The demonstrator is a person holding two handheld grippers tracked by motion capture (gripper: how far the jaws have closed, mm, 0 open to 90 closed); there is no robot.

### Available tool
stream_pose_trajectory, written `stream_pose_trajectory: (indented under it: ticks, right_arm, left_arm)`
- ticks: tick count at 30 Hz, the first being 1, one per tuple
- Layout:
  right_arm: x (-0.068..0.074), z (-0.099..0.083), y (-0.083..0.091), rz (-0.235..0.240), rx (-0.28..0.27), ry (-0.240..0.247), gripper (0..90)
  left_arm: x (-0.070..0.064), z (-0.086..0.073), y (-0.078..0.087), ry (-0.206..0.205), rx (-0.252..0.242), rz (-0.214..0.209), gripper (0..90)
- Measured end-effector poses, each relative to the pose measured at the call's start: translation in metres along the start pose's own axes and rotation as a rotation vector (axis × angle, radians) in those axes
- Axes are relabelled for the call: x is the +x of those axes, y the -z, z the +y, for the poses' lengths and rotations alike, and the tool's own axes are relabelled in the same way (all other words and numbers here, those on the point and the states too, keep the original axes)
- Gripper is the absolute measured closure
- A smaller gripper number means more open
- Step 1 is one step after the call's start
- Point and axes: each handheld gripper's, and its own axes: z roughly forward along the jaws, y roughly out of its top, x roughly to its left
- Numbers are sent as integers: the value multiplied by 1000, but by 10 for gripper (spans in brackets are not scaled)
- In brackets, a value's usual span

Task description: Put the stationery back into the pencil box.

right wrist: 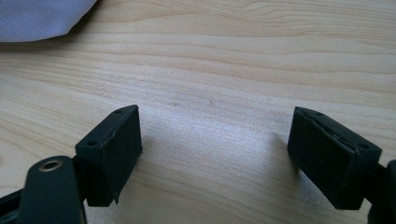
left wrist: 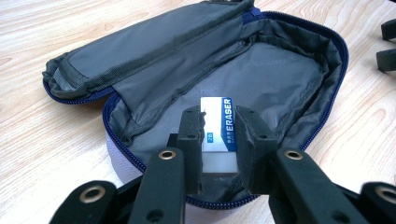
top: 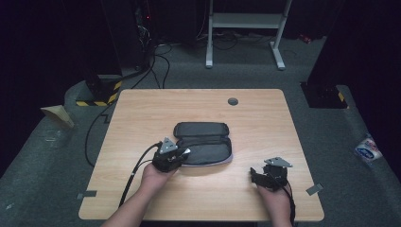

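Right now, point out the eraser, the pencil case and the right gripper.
eraser (left wrist: 223, 122), left gripper view, printed sleeve.
pencil case (left wrist: 280, 70), left gripper view, grey inner lining.
right gripper (right wrist: 212, 156), right gripper view, midway between its open jaws.

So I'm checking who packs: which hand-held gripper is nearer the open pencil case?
Left. The left hand-held gripper holds an eraser over the pencil case; the right hand-held gripper rests apart, open.
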Motion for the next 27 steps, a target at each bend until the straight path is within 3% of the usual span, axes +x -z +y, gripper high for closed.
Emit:
stream_pose_trajectory:
  ticks: [20,27]
  right_arm:
    - [0,0,0,-1,-1,-1,174]
    - [0,0,0,0,0,0,174]
  left_arm:
    - [6,-2,6,36,-27,17,578]
    - [16,-6,13,63,-39,33,489]
